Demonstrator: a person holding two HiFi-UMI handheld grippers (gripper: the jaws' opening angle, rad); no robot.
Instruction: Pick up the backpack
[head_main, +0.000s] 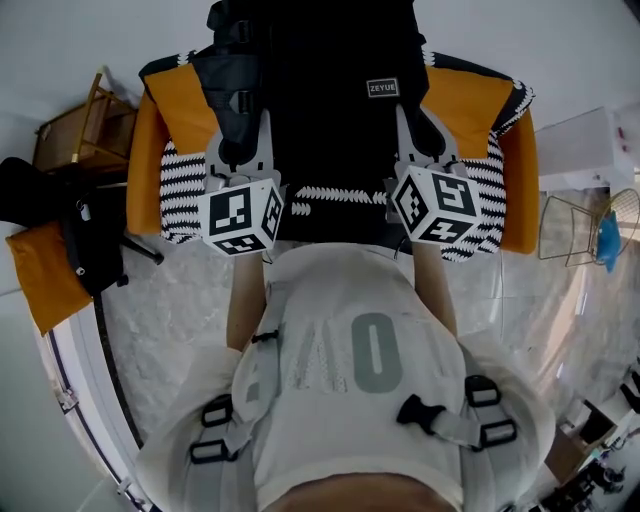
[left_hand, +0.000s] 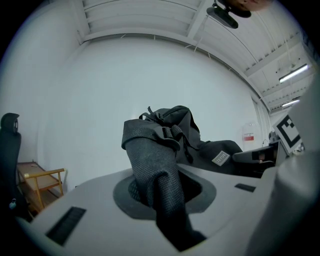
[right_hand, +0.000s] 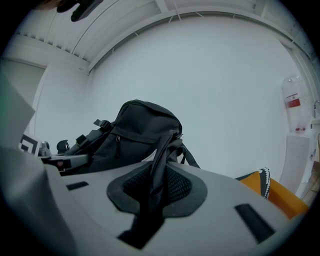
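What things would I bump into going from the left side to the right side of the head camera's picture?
wooden stand → left tongs → right tongs → wire basket. The black backpack that both tongs grip spreads across the middle, so it has no one place.

orange armchair (head_main: 470, 100) upper centre, black-and-white striped cover (head_main: 185, 180) on its seat | wooden rack (head_main: 85, 130) upper left | dark chair (head_main: 95, 240) left edge, orange cloth (head_main: 45, 275) just below it | wire basket (head_main: 575, 230) right edge
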